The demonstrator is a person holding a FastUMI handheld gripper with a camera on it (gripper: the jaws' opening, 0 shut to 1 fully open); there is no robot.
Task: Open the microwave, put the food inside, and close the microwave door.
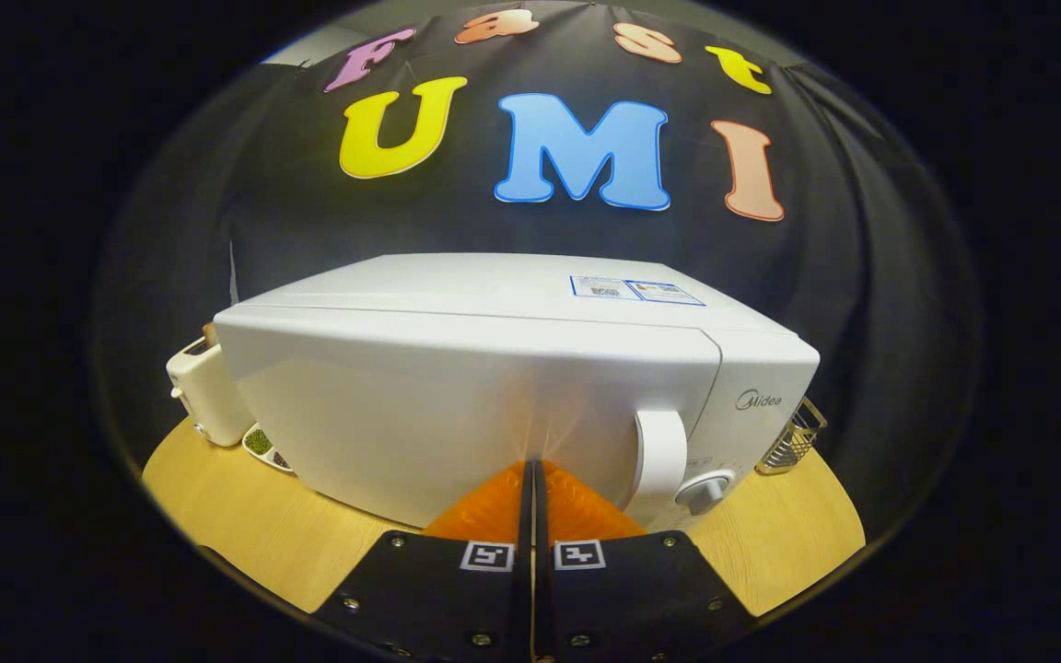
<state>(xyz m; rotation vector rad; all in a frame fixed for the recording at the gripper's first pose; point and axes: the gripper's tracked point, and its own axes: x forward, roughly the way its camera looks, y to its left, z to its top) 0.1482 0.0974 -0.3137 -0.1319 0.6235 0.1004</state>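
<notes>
"Midea" on microwave panel

The gripper is built on two dark flat plates, each marked with a square black-and-white tag near the inner edge and fastened by small round screws. Its fingers are pressed together, tapering forward from the plates.

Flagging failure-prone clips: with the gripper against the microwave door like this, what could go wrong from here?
1. The gripper is shut, its tips at the door beside the handle; it holds nothing, so a pull may not open the door.
2. Pushing here could shove the microwave toward the toaster and the dish beside it.
</notes>
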